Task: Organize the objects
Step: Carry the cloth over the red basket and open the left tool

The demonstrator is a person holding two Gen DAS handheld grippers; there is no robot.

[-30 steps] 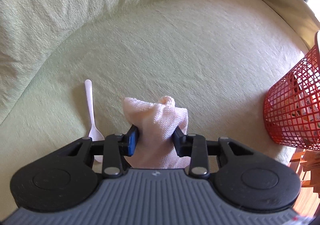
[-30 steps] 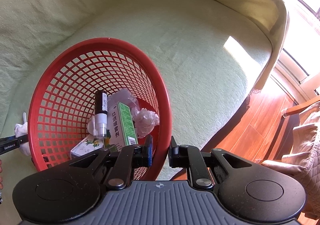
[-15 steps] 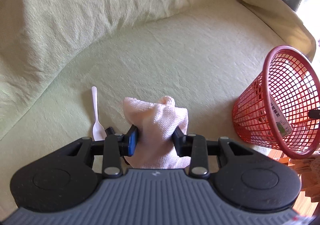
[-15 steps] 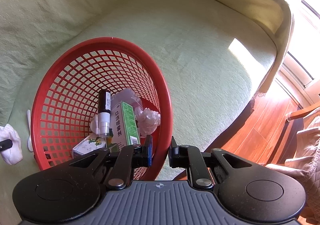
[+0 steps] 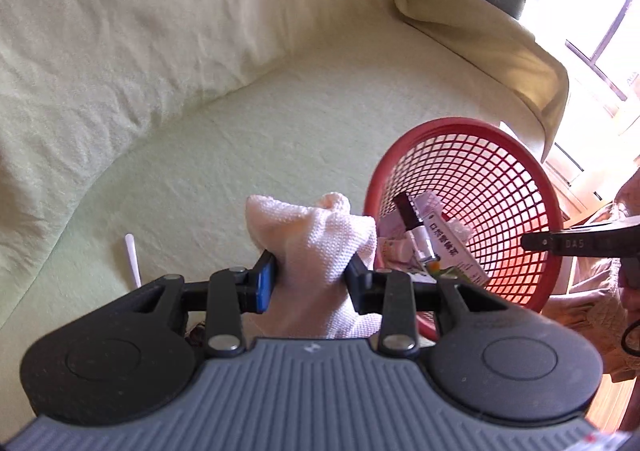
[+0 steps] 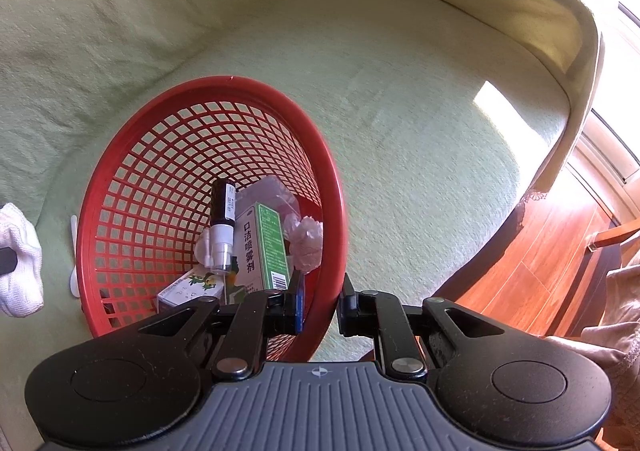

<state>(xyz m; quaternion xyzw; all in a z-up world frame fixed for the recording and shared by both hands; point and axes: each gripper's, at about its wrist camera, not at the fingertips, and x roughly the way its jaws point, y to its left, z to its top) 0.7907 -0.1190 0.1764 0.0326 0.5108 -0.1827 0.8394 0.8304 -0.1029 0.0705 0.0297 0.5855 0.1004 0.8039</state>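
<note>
Now white cloth (image 5: 320, 247) sits clamped between left gripper (image 5: 310, 279) pads

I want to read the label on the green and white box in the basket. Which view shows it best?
The right wrist view: the box faces the camera, unobstructed inside the red basket, its printed front and barcode visible. In the left wrist view the box is smaller, blurred and partly hidden behind the spray bottle.

Bright daylight enters from the window (image 5: 600, 3), overexposed. A sun patch lies on the sofa (image 6: 496, 99). Fisheye bends the edges; slight blur.
</note>
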